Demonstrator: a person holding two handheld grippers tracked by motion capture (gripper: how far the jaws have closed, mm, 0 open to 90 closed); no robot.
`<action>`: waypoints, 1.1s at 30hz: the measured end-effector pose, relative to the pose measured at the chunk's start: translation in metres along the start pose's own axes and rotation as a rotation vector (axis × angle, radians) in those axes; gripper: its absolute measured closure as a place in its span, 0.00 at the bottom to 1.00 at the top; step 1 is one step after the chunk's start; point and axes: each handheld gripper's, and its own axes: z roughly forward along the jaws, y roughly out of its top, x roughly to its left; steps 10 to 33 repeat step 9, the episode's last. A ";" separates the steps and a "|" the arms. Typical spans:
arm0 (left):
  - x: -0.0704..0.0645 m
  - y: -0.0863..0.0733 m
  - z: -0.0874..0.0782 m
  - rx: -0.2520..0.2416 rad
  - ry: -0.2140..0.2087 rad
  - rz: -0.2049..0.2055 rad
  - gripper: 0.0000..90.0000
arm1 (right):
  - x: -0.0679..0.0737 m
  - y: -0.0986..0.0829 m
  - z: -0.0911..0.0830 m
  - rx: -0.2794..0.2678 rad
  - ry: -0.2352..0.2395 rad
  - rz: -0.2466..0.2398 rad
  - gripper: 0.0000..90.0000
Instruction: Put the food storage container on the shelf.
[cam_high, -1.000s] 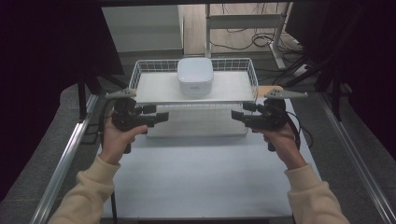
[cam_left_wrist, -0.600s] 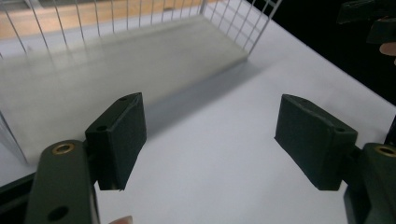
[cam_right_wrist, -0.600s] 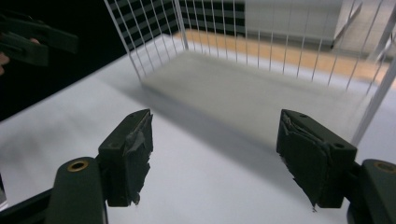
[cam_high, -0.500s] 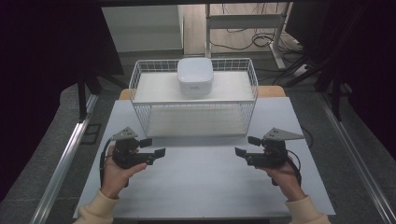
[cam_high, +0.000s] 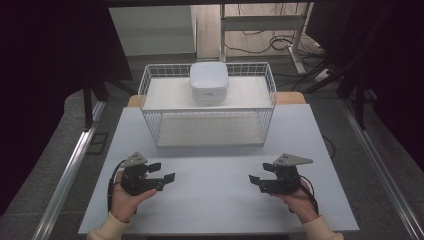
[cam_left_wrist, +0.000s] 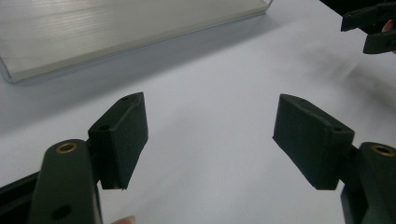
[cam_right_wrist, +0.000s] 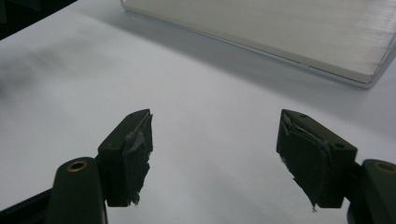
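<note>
Far across the white table (cam_high: 215, 200), a white wire basket (cam_high: 207, 112), rectangular, open at the top, with a pale flat liner over its floor. Seated on the middle of its back rim, a white square container (cam_high: 209, 81) with rounded corners and a lid-like top; whether resting on the rim or hung inside it cannot be told from the high view. Behind the basket, a strip of wooden tabletop edge (cam_high: 290, 97), then grey floor with cables (cam_high: 255, 47).

Near the table's front edge, well apart from the basket and from each other: left gripper (cam_high: 162, 172) held in the left hand (cam_high: 125, 197), right gripper (cam_high: 257, 181) held in the right hand (cam_high: 300, 200), jaws turned inward toward one another. Left gripper (cam_left_wrist: 210, 135) spread wide, nothing between its pads, bare white surface beneath; the other gripper's tips seen at the upper right corner of the left gripper view. Right gripper (cam_right_wrist: 215, 149) likewise wide apart and empty, pad facings (cam_right_wrist: 135, 154) frayed and peeling at the edges. In both gripper views, the pale liner's edge lying beyond the jaws.
</note>
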 end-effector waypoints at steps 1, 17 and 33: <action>0.000 0.000 0.000 0.002 0.001 0.000 0.29 | 0.000 0.000 -0.001 -0.002 -0.001 0.001 0.30; 0.000 -0.001 0.000 -0.004 0.014 0.001 0.29 | -0.004 0.002 -0.006 -0.061 0.015 0.029 0.26; 0.000 -0.001 0.000 -0.004 0.014 0.001 0.29 | -0.004 0.002 -0.006 -0.061 0.015 0.029 0.26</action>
